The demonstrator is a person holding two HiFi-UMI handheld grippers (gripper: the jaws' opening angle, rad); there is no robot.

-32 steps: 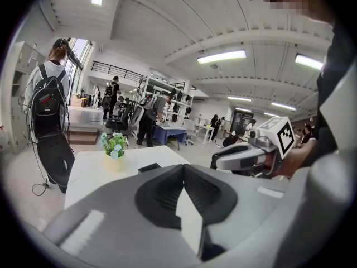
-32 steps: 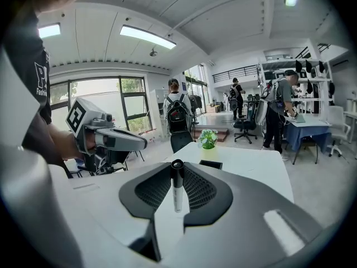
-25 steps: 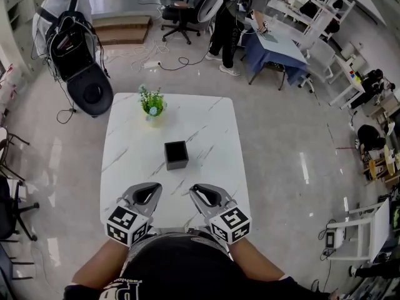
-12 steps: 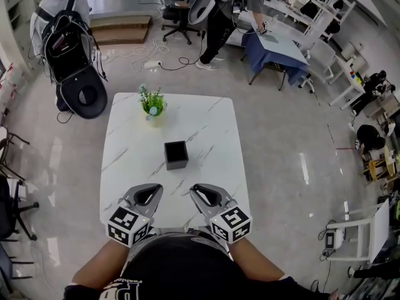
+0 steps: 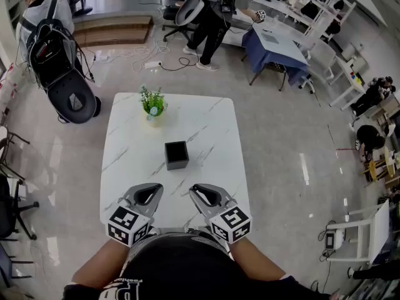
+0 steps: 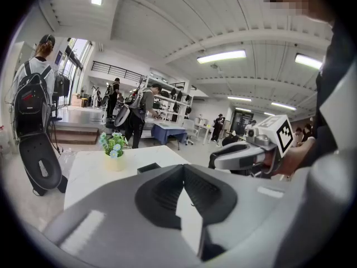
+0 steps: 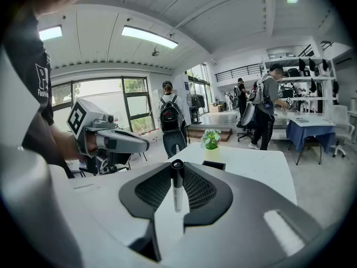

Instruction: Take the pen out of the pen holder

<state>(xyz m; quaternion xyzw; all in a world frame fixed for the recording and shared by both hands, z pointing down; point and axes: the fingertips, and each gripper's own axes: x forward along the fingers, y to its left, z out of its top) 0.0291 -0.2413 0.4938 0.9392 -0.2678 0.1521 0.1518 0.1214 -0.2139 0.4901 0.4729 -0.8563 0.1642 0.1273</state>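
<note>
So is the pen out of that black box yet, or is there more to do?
It looks mostly done: the pen is clamped in the right gripper, held near the person and well apart from the black pen holder in the middle of the table. The left gripper is shut and empty. Probably all that is left is setting the pen down.

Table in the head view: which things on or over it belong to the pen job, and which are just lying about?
Job:
pen, clamped in the right gripper
black pen holder, mid-table

Just there:
potted plant, near the far edge
left gripper, shut on nothing
</note>
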